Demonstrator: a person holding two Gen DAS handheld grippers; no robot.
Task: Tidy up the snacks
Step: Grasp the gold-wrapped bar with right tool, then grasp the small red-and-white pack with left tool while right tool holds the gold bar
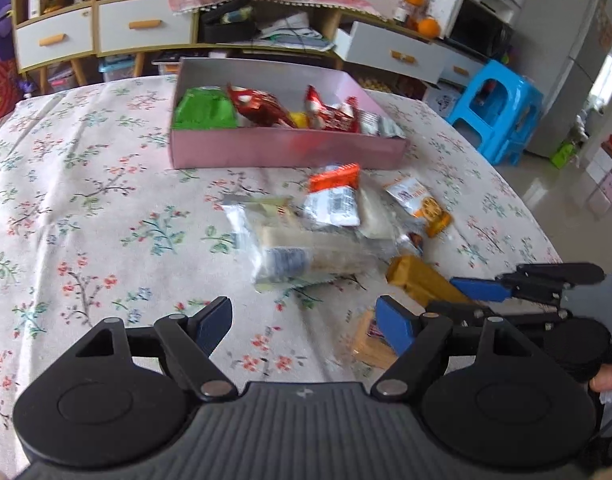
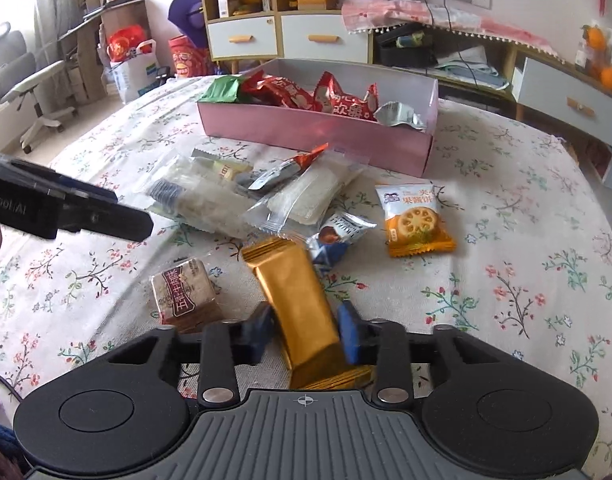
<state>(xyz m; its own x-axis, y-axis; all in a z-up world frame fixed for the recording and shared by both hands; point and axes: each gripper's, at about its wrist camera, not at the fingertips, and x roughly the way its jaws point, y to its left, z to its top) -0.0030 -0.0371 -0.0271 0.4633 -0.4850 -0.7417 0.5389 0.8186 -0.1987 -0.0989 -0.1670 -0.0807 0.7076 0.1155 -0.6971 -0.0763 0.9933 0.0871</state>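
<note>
Left wrist view: left tongs (image 1: 302, 326) wide, empty, lower centre over the floral surface (image 1: 86, 208). Pink box (image 1: 286, 146) w/ snacks upper centre; loose packets mid-frame.

Right wrist view: right tongs (image 2: 306, 334) narrow, pads against a gold packet (image 2: 296, 292), bottom centre. Risk: the slick wrapper, gripped near 1 end, may slip or droop when lifted toward the box.

The left gripper (image 2: 134, 226) shows mirrored white lettering on its black side, reading roughly "RobotAI". The orange biscuit packet (image 2: 416, 220) carries the Chinese characters 果酱饼. The brown snack bar (image 2: 186, 294) bears dark Chinese characters, 五…牛… in part. The red packets (image 2: 346, 102) in the pink box (image 2: 318, 132) show large white characters, unclear.
</note>
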